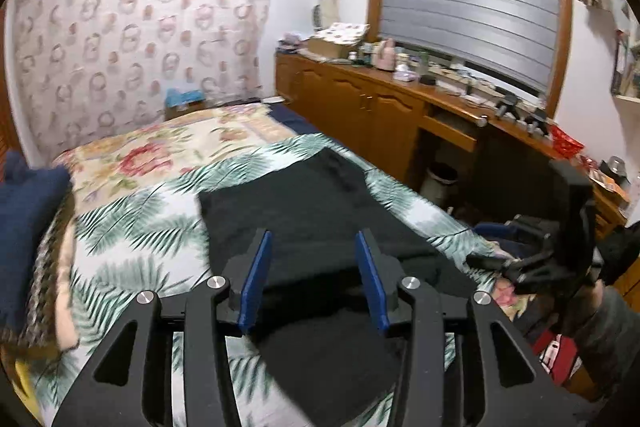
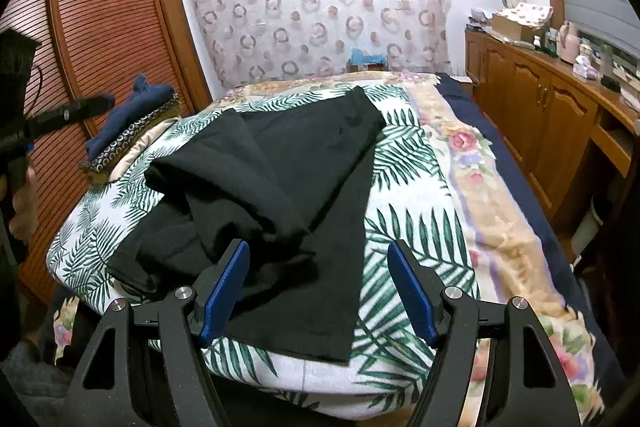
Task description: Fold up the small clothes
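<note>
A black garment [image 2: 288, 187] lies loosely bunched on the palm-leaf cover [image 2: 404, 163] of the bed, with one flat flap reaching the near edge. It also shows in the left wrist view [image 1: 316, 211]. My left gripper [image 1: 314, 247] is open and empty, its blue pads above the garment's near part. My right gripper [image 2: 318, 259] is open and empty, hovering over the garment's near flap. The right gripper also shows at the right of the left wrist view [image 1: 532, 259].
A stack of folded clothes, navy on top [image 2: 132, 111], sits at the bed's left side; it shows in the left wrist view [image 1: 28, 227] too. A wooden cabinet with clutter [image 1: 384, 107] runs along the right. A louvred wardrobe [image 2: 100, 27] stands at left.
</note>
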A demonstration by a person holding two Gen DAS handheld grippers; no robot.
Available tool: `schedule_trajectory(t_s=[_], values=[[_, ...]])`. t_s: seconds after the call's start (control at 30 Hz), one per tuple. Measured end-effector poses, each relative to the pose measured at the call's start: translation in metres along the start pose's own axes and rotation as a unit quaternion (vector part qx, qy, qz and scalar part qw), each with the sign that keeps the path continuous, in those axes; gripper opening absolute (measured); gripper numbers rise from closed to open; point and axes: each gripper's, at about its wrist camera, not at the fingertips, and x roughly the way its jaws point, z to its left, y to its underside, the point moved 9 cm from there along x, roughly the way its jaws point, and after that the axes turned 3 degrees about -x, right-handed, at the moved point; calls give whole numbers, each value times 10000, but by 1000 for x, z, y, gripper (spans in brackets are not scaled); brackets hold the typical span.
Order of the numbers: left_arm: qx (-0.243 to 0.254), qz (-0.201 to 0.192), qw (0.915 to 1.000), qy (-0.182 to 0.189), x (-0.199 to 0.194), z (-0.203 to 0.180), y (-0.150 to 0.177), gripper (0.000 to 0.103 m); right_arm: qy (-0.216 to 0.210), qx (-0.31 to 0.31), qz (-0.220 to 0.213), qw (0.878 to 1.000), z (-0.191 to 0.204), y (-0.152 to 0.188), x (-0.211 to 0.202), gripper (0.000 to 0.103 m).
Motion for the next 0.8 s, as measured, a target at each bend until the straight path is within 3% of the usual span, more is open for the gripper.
schedule_trajectory(t_s=[0.07,0.13,0.23,0.47,0.8], values=[[-129,24,9998,-124,-4,14,10,48,-27,-81,3,10000,5,-5,4,74],[-261,-6,9994,-235,-8,30,19,65,-61,-194,0,9998,12,-11,7,74],[-397,-102,9982,-447,-15,48,30,79,-122,-349,-14,9993,25,-21,14,74],[-533,-271,9931,-1007,-29,78,49,84,-339,-786,3,9963,62,-42,35,74],[-664,-269,9886,-1327,-40,105,62,84,-859,-1249,295,9880,121,-70,89,74]])
